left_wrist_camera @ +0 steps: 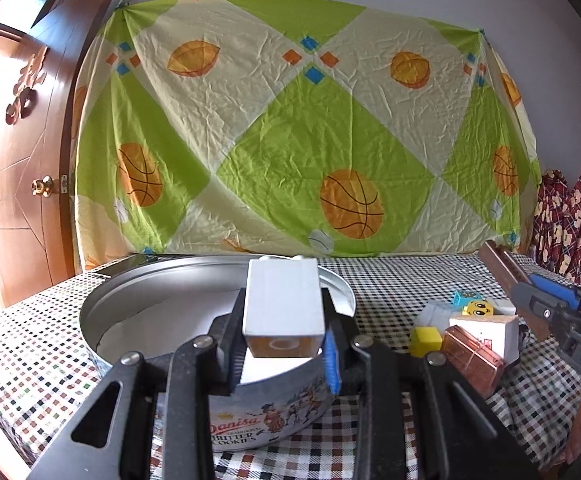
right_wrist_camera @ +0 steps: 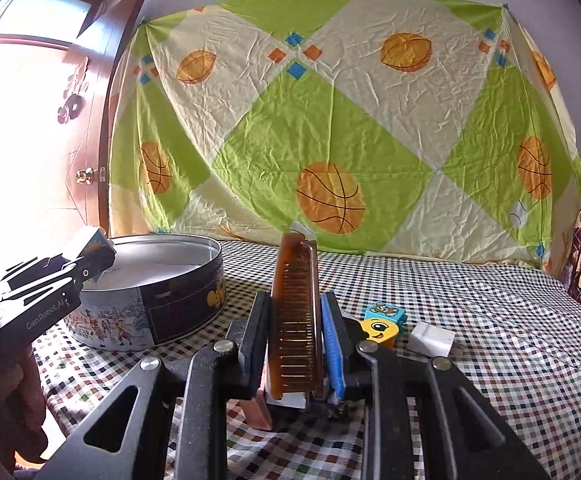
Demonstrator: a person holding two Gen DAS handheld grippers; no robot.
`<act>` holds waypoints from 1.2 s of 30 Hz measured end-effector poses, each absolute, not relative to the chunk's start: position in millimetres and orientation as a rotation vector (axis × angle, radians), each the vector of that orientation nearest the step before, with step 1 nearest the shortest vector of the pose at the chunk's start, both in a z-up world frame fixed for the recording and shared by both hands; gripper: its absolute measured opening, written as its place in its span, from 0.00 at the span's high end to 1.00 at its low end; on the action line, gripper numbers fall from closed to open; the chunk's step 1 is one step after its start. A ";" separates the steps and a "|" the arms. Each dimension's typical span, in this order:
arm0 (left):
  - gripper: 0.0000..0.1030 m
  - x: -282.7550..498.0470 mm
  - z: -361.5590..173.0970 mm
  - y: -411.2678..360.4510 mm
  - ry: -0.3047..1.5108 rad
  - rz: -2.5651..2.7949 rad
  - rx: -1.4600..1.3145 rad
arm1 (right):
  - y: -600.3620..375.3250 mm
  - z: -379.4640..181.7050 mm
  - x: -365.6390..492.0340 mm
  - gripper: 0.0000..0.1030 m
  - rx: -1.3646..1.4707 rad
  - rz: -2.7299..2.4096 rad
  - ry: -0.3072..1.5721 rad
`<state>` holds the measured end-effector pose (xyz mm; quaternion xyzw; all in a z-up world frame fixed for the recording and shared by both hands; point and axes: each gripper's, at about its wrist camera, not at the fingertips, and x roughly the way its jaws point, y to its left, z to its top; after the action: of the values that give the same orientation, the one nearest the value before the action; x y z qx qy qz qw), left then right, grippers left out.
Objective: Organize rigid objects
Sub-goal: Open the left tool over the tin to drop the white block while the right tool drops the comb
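At lower centre of the left wrist view, the left gripper (left_wrist_camera: 286, 344) clamps a white block (left_wrist_camera: 283, 304) over the cookie tin (left_wrist_camera: 226, 412), which looks empty. Lower centre in the right view, the right gripper (right_wrist_camera: 296, 344) pinches a brown comb (right_wrist_camera: 296, 312). Toy blocks (left_wrist_camera: 466, 336) wait at right; the tin's near floor is hidden.

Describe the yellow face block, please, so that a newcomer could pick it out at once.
Start at the round cookie tin on the checked tablecloth, then look right to the small pile of blocks. The yellow face block lies there, just below a blue block and left of a white block. It alone has a cartoon smile.
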<state>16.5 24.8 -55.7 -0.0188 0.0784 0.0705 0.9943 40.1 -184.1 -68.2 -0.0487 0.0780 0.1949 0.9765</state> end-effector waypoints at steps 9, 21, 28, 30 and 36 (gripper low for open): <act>0.71 15.7 -55.0 37.5 0.150 0.167 -0.039 | -166.0 -66.9 39.6 0.73 -0.123 0.434 0.151; 0.71 14.6 -56.9 55.7 0.156 0.190 -0.059 | -143.0 -66.6 39.3 0.73 -0.155 0.482 0.160; 0.71 14.5 -55.7 67.2 0.160 0.212 -0.069 | -128.9 -66.2 40.0 0.73 -0.164 0.518 0.173; 0.71 14.5 -56.0 71.2 0.164 0.217 -0.076 | -124.1 -66.7 39.6 0.73 -0.170 0.527 0.178; 0.71 14.1 -55.3 80.3 0.168 0.232 -0.083 | -111.9 -66.6 43.1 0.73 -0.172 0.560 0.209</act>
<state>14.1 80.3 -55.3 -0.0413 0.0835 0.1155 0.9889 43.1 -111.9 -66.6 -0.0846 0.1026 0.2754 0.9521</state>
